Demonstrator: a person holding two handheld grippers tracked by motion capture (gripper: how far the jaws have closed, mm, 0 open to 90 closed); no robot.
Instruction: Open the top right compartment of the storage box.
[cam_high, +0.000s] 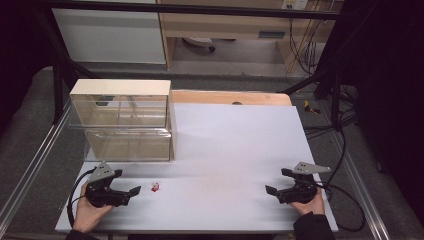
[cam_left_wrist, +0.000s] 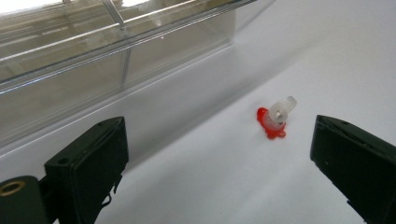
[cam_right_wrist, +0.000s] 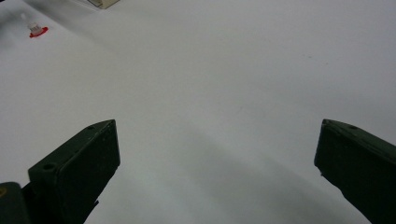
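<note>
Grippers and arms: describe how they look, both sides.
Both are alike. The left gripper and right gripper have black bodies, each topped by a grey three-cornered plate and ending in two flat, blocky black jaws. The left gripper view shows a brass-coloured fitting at one jaw's base. A black cable trails from each. The hands are bare, with dark sleeves at the wrists.

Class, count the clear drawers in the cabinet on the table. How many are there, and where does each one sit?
2. The upper drawer sits under the cabinet's pale top; the lower drawer sits directly beneath it, just above the table. Glare may hide others.
</note>
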